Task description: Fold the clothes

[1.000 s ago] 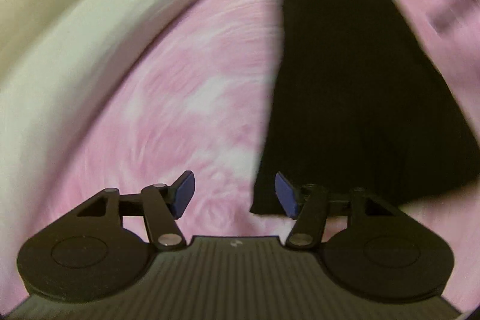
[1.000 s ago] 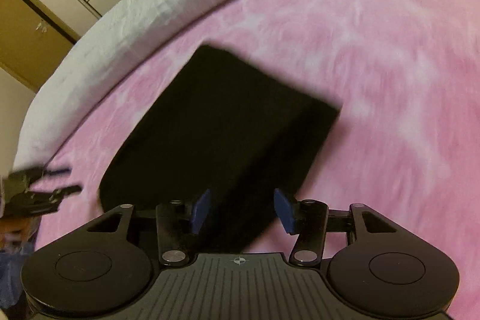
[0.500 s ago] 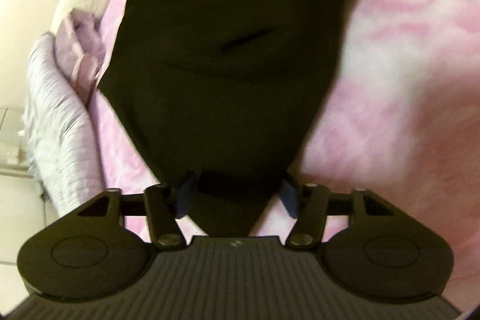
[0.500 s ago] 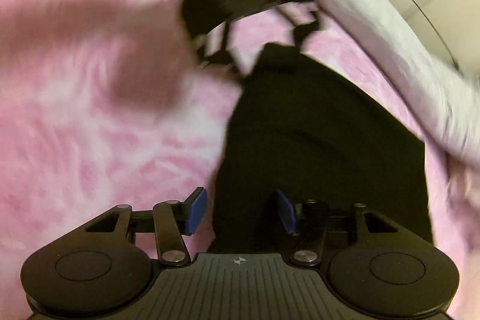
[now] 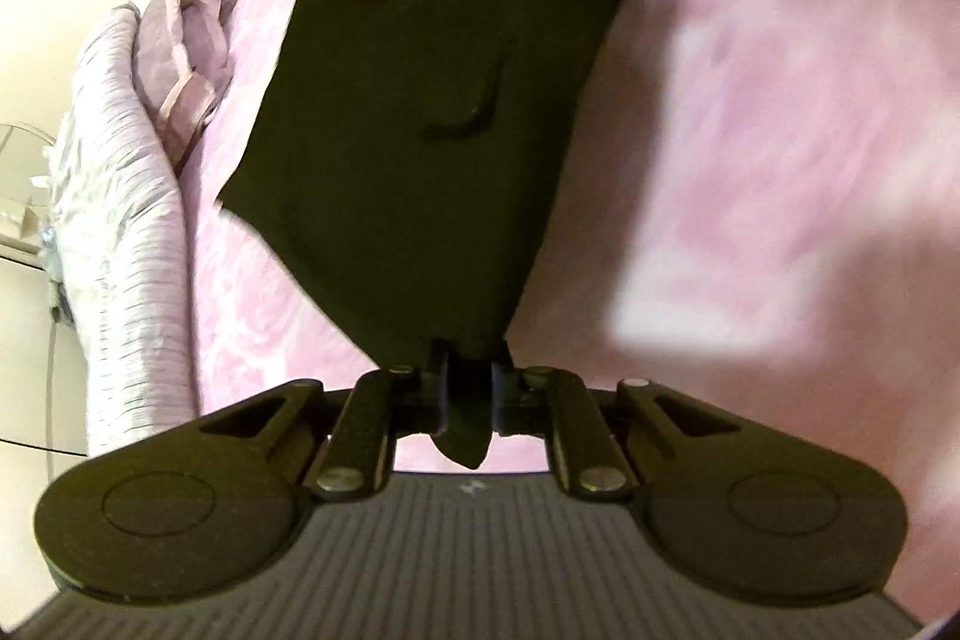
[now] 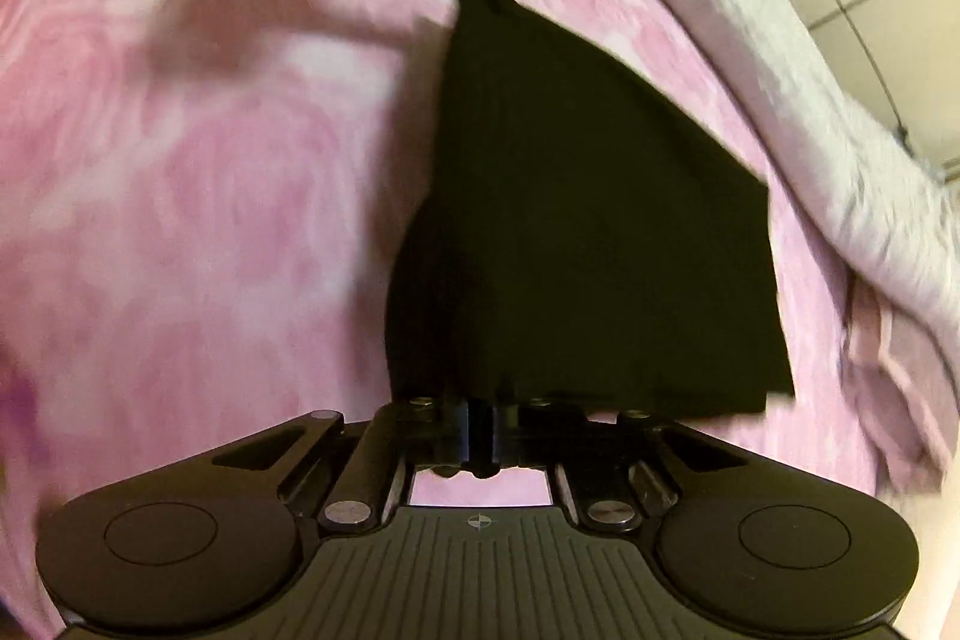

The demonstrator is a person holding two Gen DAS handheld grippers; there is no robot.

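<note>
My left claw (image 5: 467,388) is pinched tight on one corner of the black cloth (image 5: 432,148), a tail of fabric poking out behind the jaws. My right claw (image 6: 480,436) is clamped just as tight on the opposite corner. The cloth hangs stretched between the two, over the middle of the pink bed (image 5: 780,130), its free side drooping toward the edge where the white duvet (image 5: 120,196) is rolled.

I judge this the lift before a fold. The risks: each grip has only a small bite of cloth, so a sharp tug apart could pull a corner free; the loose side could drag and crease as I lower it; uneven hands would skew the fold.

No containers in view, so nothing held in any.
</note>
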